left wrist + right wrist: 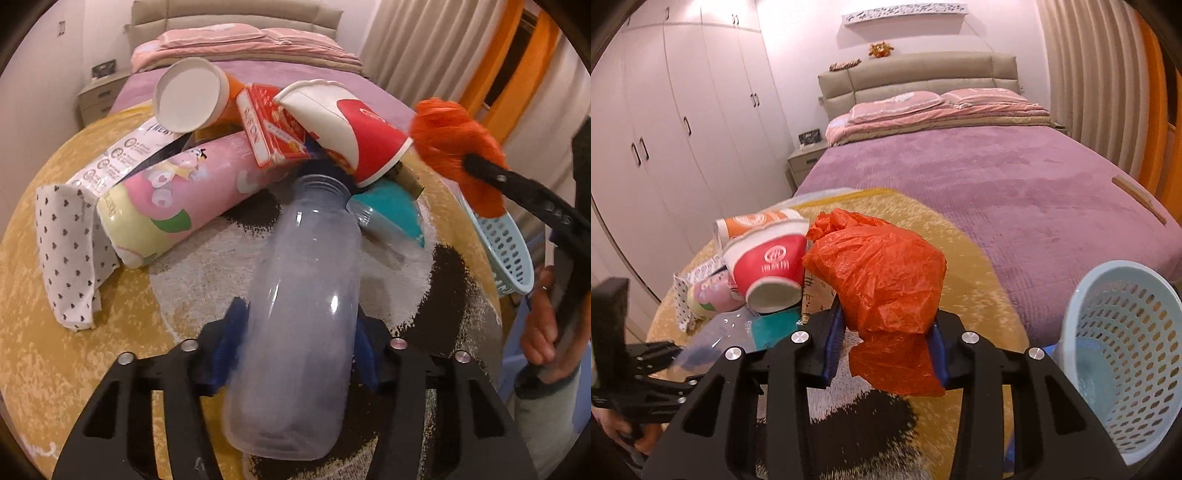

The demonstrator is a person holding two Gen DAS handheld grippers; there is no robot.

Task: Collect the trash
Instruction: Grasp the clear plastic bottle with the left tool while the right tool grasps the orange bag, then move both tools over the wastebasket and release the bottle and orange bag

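The left gripper (295,354) is grasping a clear, empty plastic bottle (299,314) between its blue-padded fingers (227,354), the bottle's neck pointing into the heap of trash lying on a yellow, white and black rug (33,332). The right gripper (886,354) is clenching a crumpled orange plastic bag (882,280), lifted clear of the rug, with a pale blue perforated plastic basket (1123,332) just beside it. A red-and-white paper cup (354,129) is leaning on a pink cartoon-printed tube (177,192).
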